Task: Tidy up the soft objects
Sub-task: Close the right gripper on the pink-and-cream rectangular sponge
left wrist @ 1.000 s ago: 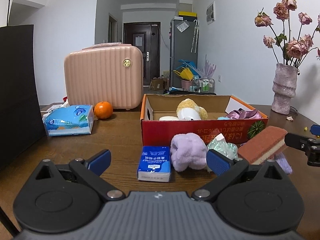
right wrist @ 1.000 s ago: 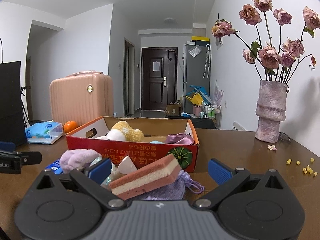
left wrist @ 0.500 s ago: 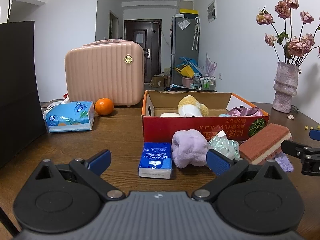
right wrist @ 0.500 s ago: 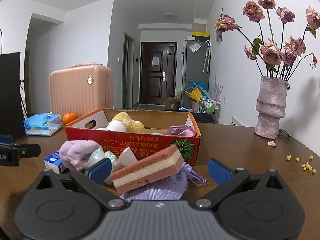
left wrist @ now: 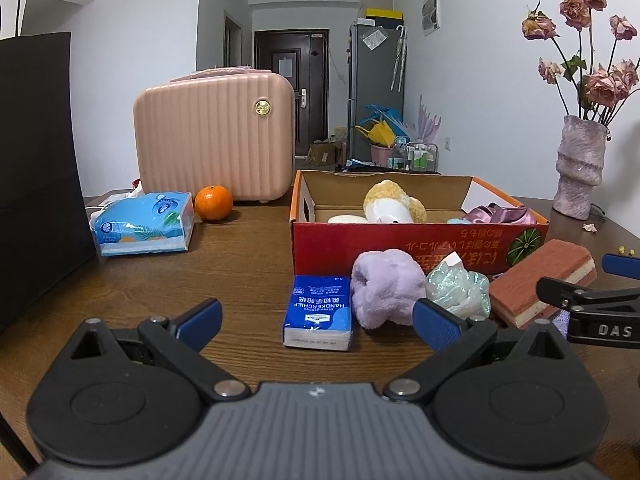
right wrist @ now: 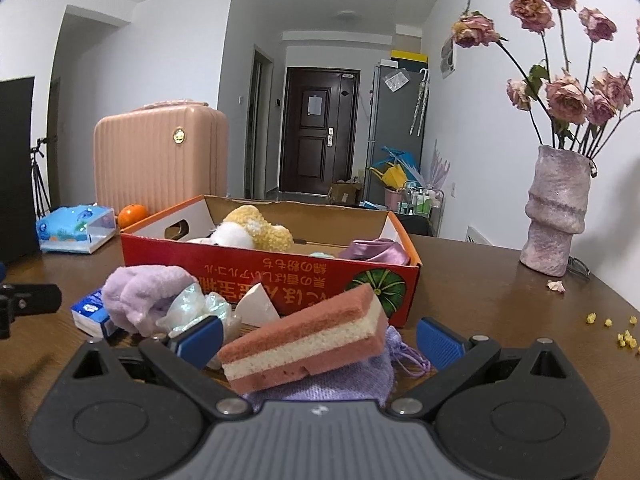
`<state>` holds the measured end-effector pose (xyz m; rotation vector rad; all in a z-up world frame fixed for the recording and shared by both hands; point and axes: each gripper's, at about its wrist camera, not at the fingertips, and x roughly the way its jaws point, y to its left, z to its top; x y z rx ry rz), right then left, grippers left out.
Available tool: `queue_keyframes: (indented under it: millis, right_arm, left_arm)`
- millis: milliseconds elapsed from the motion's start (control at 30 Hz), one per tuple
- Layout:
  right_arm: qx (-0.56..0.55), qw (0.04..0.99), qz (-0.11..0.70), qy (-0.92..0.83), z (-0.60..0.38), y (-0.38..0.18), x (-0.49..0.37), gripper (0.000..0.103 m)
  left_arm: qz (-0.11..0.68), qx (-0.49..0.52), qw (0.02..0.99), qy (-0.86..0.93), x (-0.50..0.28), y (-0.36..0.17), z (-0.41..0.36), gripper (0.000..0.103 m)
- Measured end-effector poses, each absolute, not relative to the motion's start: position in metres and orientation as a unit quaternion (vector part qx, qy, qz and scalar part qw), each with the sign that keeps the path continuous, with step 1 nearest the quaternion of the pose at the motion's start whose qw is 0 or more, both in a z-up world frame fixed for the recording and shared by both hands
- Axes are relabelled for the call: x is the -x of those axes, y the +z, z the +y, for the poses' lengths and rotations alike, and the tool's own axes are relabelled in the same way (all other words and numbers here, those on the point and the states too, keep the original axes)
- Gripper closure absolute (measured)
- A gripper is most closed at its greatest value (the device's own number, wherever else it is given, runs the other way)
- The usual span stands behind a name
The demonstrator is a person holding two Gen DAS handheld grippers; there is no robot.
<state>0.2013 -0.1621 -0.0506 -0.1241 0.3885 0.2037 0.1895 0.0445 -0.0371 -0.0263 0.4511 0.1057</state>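
Soft things are waiting in two places: some are already lying inside the red cardboard box (right wrist: 280, 276), which is sitting just ahead of both tools on the wooden table (left wrist: 240, 264), and the rest are crowding against its near wall, presumably queued for the same box. Inside it, a yellow-and-white plush toy (right wrist: 256, 232) and a crumpled purple cloth (right wrist: 376, 250) are resting.

Largest of the loose items, the pink-and-white sponge (right wrist: 308, 340) is leaning tilted on a lilac knit pouch (right wrist: 344, 380), directly between the spread fingers of the right gripper (right wrist: 318, 338); the jaws are standing wide apart and gripping nothing, so I judge this to be the next pick. To that tool's left, a fluffy lavender piece (left wrist: 386, 286) and an iridescent mesh ball (left wrist: 458, 290) are touching each other.

The left gripper (left wrist: 318, 318) is hovering equally wide and empty, with a small blue handkerchief pack (left wrist: 318, 316) lying just ahead between its fingers.
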Motion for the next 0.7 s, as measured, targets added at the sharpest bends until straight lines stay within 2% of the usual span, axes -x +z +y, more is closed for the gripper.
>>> queue_keyframes:
  millis: [167,467,567,633,700]
  right_arm:
    - [0.073,0.973,0.196,0.097,-0.153,-0.052,-0.213,0.000]
    - [0.029,0.968,0.237,0.081,-0.157,-0.056,-0.242,0.003]
    - [0.007,0.965,0.248,0.082,-0.163,-0.057,-0.249,0.009]
    - [-0.008,0.964,0.252,0.088,-0.167,-0.058,-0.251,0.019]
    - [-0.016,0.963,0.251,0.093,-0.169,-0.058,-0.250,0.025]
  left_arm:
    - [0.226,0.014,0.973,0.052,-0.190,-0.038,0.045,0.000]
    - [0.231,0.019,0.971,0.051,-0.192,-0.039,0.047,0.000]
    - [0.233,0.021,0.971,0.050,-0.193,-0.040,0.048,0.000]
    - [0.234,0.021,0.971,0.051,-0.193,-0.040,0.048,0.000]
    - [0.235,0.021,0.970,0.051,-0.194,-0.040,0.048,0.000]
